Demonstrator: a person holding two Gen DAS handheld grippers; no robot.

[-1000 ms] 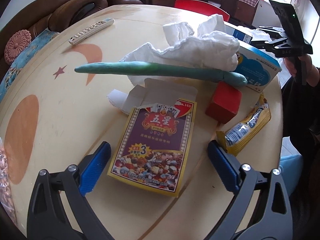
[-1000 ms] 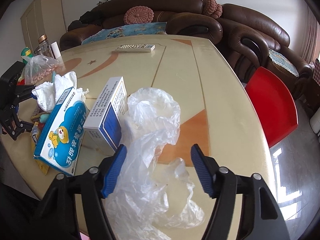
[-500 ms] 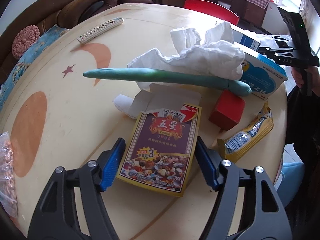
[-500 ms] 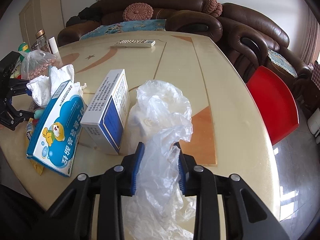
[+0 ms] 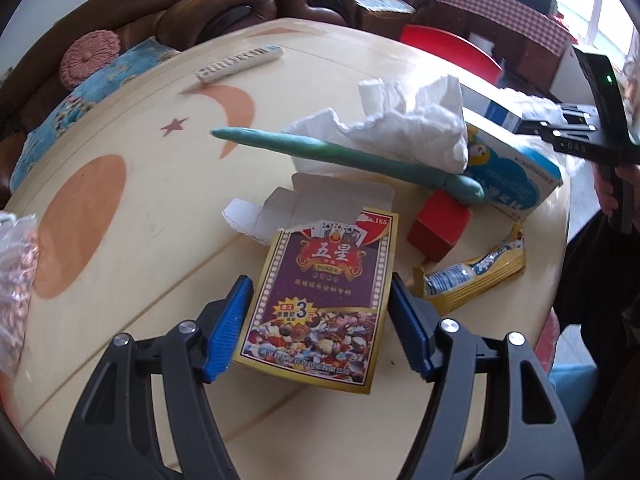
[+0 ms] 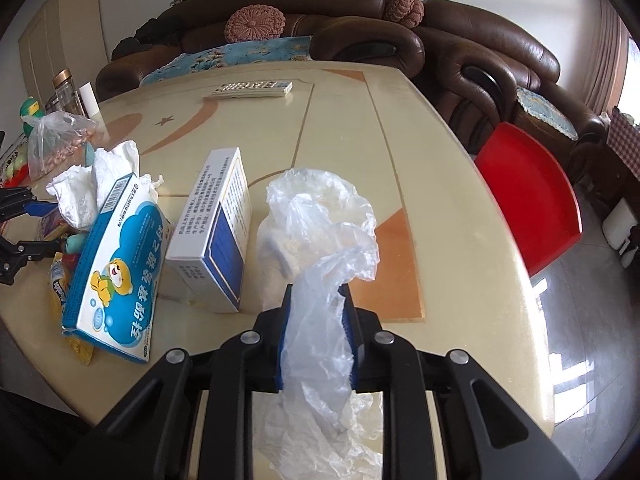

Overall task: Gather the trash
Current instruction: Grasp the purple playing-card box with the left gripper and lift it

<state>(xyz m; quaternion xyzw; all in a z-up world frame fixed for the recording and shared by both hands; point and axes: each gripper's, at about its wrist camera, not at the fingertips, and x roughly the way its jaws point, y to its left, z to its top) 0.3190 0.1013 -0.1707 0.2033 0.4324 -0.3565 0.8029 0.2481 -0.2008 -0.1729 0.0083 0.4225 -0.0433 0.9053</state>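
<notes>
My left gripper has its blue fingers against both sides of an opened purple and yellow playing-card box lying flat on the table. Beyond it lie a green rod, crumpled white tissue, a red block, a yellow snack wrapper and a blue and white box. My right gripper is shut on a clear plastic bag that lies on the table beside a white and blue box.
A remote control lies at the far side of the cream table. A bag of peanuts, a bottle and toys stand at the left. A red chair and brown sofas stand beyond the table edge.
My left gripper narrowed from wide open until its fingers reached the card box sides. My right gripper closed on the plastic bag and pinched it.
</notes>
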